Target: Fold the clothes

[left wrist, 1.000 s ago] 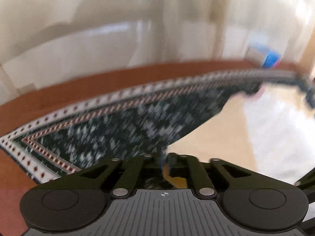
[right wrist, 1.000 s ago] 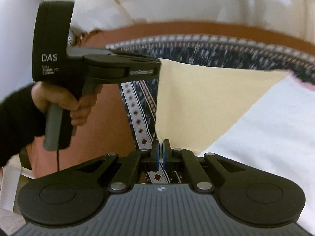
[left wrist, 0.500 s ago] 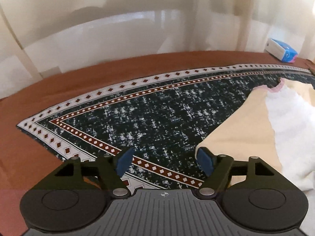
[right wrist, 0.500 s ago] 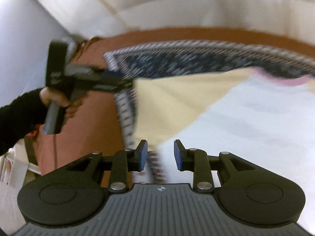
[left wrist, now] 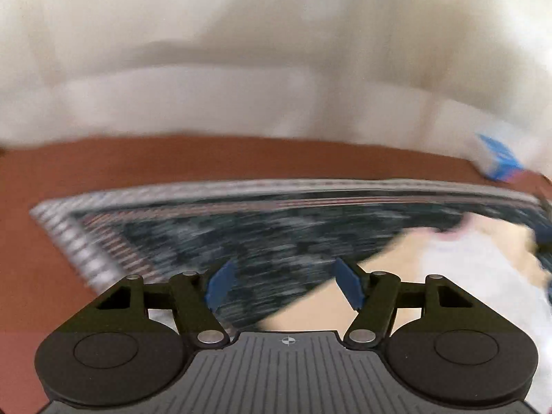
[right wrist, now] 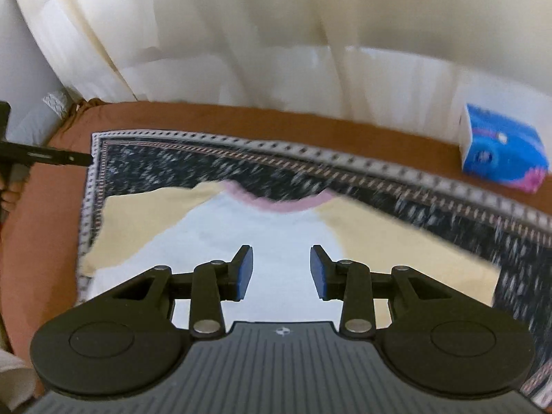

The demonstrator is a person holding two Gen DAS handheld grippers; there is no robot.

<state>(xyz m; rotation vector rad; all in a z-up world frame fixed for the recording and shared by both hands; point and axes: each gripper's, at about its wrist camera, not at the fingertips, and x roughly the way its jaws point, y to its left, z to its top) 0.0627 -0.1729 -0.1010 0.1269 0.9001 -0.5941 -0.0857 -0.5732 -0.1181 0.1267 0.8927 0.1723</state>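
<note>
A white T-shirt point(right wrist: 276, 234) with cream sleeves and a pink collar lies flat on a dark patterned cloth point(right wrist: 193, 165). My right gripper point(right wrist: 280, 270) is open and empty above the shirt's white chest. My left gripper point(left wrist: 284, 284) is open and empty above the patterned cloth, just left of the shirt's cream sleeve point(left wrist: 390, 262). The left gripper's tip also shows in the right wrist view point(right wrist: 51, 157), at the cloth's far left corner. The left wrist view is motion-blurred.
The patterned cloth point(left wrist: 276, 234) covers a brown table point(right wrist: 241, 120). A blue tissue box point(right wrist: 500, 151) stands at the table's far right and shows blurred in the left wrist view point(left wrist: 500, 158). Pale curtains point(right wrist: 276, 34) hang behind the table.
Both grippers let go of the cream sleeve, opened and pulled back. The sleeve now lies flat on the cloth. The right view swung right to face the shirt's chest.
</note>
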